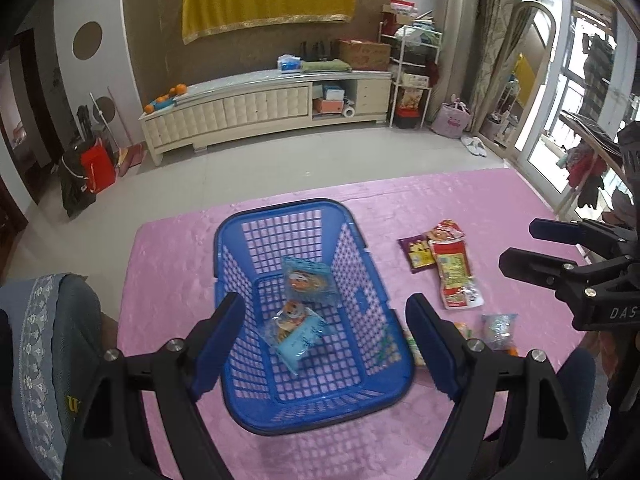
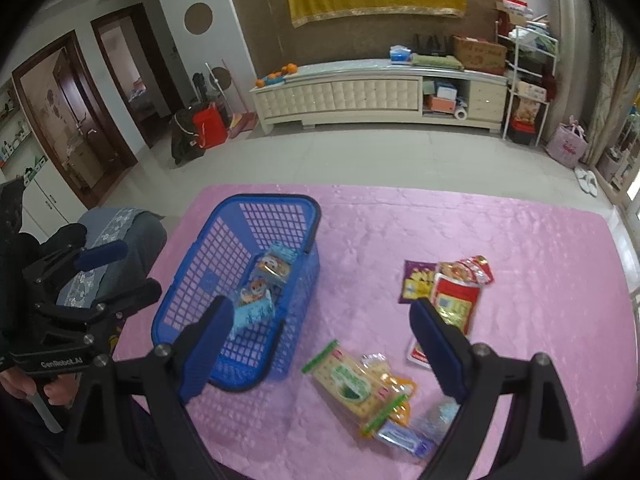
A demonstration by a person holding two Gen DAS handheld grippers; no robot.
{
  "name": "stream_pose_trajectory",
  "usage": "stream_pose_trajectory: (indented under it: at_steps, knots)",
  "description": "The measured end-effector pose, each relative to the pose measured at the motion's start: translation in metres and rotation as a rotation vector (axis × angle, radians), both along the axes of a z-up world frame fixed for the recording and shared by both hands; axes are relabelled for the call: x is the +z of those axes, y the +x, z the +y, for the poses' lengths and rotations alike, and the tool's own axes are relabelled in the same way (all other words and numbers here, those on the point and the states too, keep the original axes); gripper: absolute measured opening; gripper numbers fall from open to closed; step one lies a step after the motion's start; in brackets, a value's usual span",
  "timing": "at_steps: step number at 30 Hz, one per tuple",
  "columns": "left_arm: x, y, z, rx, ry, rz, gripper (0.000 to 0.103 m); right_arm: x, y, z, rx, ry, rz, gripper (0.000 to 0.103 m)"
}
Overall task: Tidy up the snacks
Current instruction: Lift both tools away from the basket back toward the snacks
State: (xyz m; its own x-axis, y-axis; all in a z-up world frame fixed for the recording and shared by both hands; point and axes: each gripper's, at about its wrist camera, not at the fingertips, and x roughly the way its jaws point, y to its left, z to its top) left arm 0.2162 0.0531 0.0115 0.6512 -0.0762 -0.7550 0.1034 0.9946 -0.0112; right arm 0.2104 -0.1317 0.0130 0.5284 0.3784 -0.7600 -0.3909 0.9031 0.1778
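A blue plastic basket (image 1: 236,236) stands on the pink table; it also shows in the right wrist view (image 2: 224,236). Inside lie two light-blue snack packs (image 1: 306,280) (image 1: 298,330). My left gripper (image 1: 326,344) is open and empty, above the basket's near end. To the basket's right lie loose snacks: a red-and-yellow pack (image 2: 456,300), a purple pack (image 2: 416,280), a green-edged cracker pack (image 2: 352,384) and small bluish packs (image 2: 400,436). My right gripper (image 2: 324,344) is open and empty, above the cracker pack.
The pink table (image 2: 540,264) ends near a padded chair (image 1: 48,340) at the left. Beyond it are tiled floor and a long cream TV cabinet (image 1: 260,108). The right gripper appears at the right edge of the left wrist view (image 1: 560,256).
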Motion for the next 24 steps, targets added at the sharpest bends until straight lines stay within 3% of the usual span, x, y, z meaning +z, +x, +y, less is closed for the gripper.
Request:
stream_pose_trajectory:
  at_steps: [10,16,24]
  knots:
    - [0.000,-0.014,-0.045,-0.061,-0.004,-0.011,0.081,0.007,-0.029,-0.041,-0.040,0.004,-0.086,0.092]
    - [-0.008,-0.017,-0.066,-0.093,-0.019,-0.005,0.081,-0.003,-0.040,-0.058,-0.036,-0.057,-0.110,0.092]
    - [-0.030,-0.019,-0.100,-0.128,-0.028,0.031,0.081,-0.030,-0.042,-0.092,-0.059,-0.053,0.007,0.092]
